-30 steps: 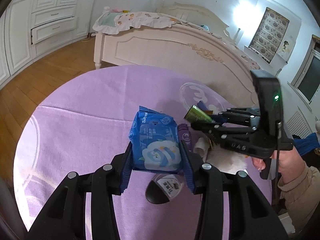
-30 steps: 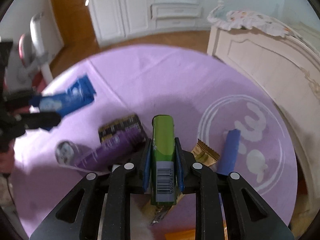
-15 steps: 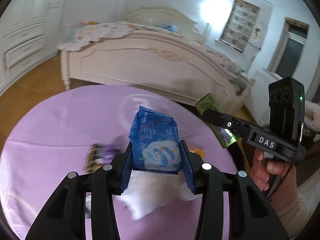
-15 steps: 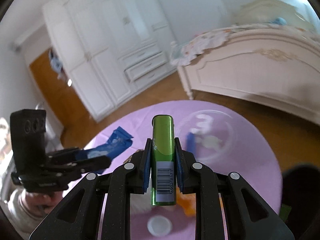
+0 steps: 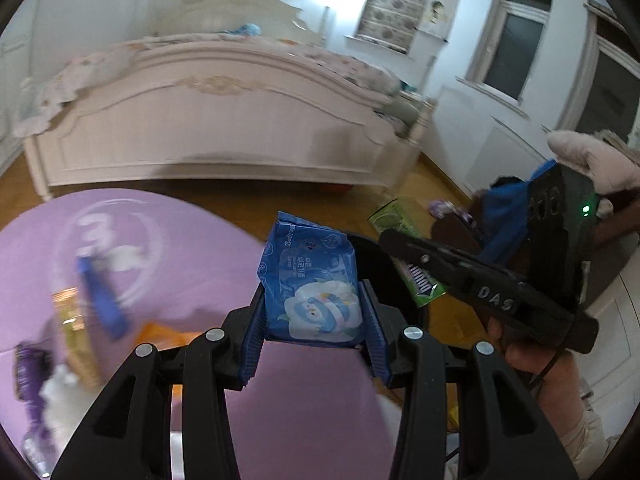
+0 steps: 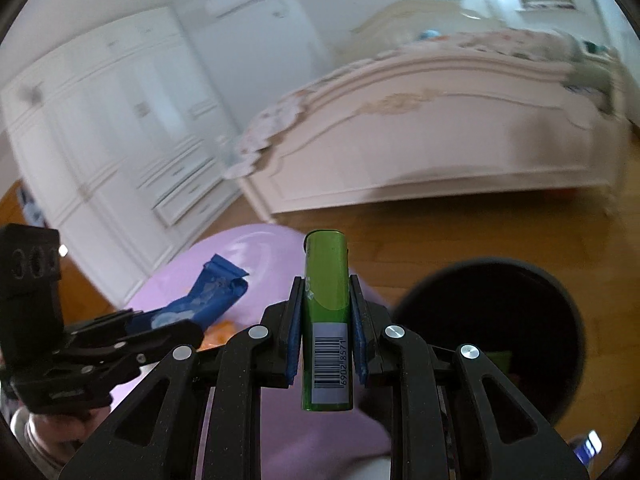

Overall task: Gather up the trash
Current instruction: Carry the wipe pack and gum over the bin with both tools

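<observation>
The purple table [image 5: 120, 248] lies at 9 o'clock of your left gripper [image 5: 312, 320], the black bin [image 6: 520, 320] at 3 o'clock of your right gripper [image 6: 326, 332]. Left fingers clamp a blue pack [image 5: 312, 280]; right fingers pinch a green wrapper [image 6: 326, 300].

Blue packet [image 5: 312, 284], green wrapper [image 6: 326, 300], purple tablecloth [image 5: 180, 248]

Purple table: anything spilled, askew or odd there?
Only expected clutter: wrappers lie scattered on the purple table, too blurred to detail. The left gripper clamps a blue wipes pack, the right gripper a green wrapper, beside the black bin.
</observation>
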### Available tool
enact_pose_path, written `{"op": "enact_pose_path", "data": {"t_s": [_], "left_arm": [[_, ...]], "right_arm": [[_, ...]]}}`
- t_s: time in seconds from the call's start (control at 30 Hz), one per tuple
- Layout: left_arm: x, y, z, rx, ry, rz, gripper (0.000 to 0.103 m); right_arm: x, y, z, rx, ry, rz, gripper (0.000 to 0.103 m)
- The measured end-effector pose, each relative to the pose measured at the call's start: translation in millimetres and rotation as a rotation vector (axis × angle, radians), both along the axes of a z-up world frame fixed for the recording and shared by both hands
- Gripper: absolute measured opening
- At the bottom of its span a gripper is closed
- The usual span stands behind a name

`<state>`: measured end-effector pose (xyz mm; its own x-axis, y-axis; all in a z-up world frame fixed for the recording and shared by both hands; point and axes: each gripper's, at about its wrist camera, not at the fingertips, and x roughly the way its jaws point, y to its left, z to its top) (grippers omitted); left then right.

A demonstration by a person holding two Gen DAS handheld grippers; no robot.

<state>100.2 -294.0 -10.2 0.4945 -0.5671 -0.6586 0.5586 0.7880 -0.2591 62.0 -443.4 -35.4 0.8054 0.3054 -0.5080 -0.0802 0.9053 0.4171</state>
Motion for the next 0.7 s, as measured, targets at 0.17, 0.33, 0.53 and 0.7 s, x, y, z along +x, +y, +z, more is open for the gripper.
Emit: {"op": "enact_pose_path", "data": {"t_s": [0.17, 0.33, 0.53, 0.7], "left_arm": [[12, -38, -16, -0.005, 0.035, -0.061, 0.044], [23, -62, -32, 0.008, 0.077, -0.087, 0.044], [27, -91, -48, 0.044, 0.114, -0.125, 0.044], [30, -106, -58, 0.069, 0.14, -0.143, 0.044]], "right_arm": [[-1, -35, -35, 0.023, 0.063, -0.084, 0.022], [0, -59, -67, 0.053, 0.122, -0.133, 0.022], [2, -82, -97, 0.084, 0.17, -0.181, 0.022], [4, -94, -116, 0.108, 0.201, -0.199, 0.022]]}}
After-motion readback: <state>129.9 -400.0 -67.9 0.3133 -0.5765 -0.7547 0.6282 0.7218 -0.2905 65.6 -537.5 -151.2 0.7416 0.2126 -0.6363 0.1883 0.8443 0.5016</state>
